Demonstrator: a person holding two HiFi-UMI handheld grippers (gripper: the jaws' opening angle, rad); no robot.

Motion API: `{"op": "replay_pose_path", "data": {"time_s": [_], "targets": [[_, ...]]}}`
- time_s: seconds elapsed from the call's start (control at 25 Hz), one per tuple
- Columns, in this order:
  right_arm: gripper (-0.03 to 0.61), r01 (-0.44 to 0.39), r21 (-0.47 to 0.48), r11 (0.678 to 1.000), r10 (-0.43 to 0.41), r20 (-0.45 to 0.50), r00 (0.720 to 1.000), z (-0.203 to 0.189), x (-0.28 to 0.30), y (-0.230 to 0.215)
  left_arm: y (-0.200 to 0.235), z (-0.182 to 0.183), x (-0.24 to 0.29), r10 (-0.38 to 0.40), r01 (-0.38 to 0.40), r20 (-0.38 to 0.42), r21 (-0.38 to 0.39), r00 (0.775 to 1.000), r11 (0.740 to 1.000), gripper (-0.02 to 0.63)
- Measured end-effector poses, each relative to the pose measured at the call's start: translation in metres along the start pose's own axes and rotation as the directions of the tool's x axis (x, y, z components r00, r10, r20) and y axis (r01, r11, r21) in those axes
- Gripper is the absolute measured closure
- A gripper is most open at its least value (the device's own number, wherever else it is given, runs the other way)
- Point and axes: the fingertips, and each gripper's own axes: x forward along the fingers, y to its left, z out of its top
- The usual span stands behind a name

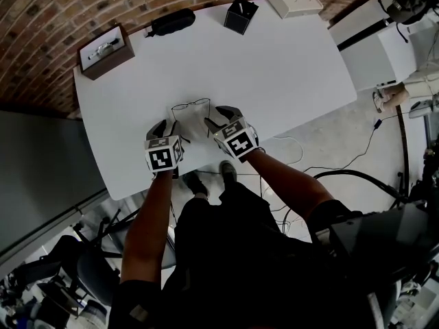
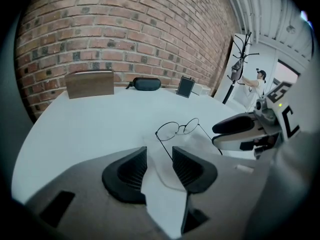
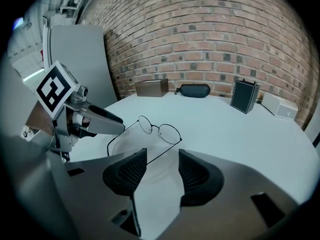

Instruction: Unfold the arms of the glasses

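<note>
Thin wire round-lens glasses (image 1: pixel 191 105) lie on the white table (image 1: pixel 274 67) near its front edge, both arms swung out toward me. In the left gripper view the glasses (image 2: pixel 177 129) send one arm back between the jaws of my left gripper (image 2: pixel 159 166), which is open and not touching it. The right gripper view has the glasses (image 3: pixel 160 129) with the other arm running between the jaws of my right gripper (image 3: pixel 162 169), also open. From the head view, the left gripper (image 1: pixel 171 125) and right gripper (image 1: pixel 214 118) sit just behind the frame.
Along the table's far edge stand a brown wooden box (image 1: pixel 105 51), a black glasses case (image 1: pixel 171 22), a black box (image 1: pixel 241 15) and a white box (image 1: pixel 294 2). A brick wall lies beyond. Cables trail on the floor at right.
</note>
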Motion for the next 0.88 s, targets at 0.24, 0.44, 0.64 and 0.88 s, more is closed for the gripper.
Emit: {"op": "replay_pose_path", "data": {"time_s": [0.24, 0.44, 0.64, 0.88], "targets": [[0.411, -0.016, -0.046, 0.999, 0.016, 0.001, 1.000, 0.000, -0.003, -0.006, 0.000, -0.001, -0.001, 0.014, -0.014, 0.000, -0.011, 1.000, 1.000, 0.453], [0.411, -0.024, -0.053, 0.998, 0.025, 0.019, 0.999, 0.002, -0.005, -0.008, -0.001, 0.001, -0.002, 0.027, -0.027, 0.006, 0.002, 1.000, 1.000, 0.453], [0.410, -0.054, -0.054, 0.997, 0.057, 0.048, 0.997, 0.007, -0.010, -0.003, -0.009, 0.017, -0.011, 0.029, -0.029, 0.066, -0.001, 0.997, 1.000, 0.453], [0.411, -0.061, -0.012, 0.998, 0.062, 0.105, 0.993, 0.018, -0.034, -0.009, -0.023, 0.026, -0.037, 0.037, -0.036, 0.136, -0.012, 0.990, 0.999, 0.454]]}}
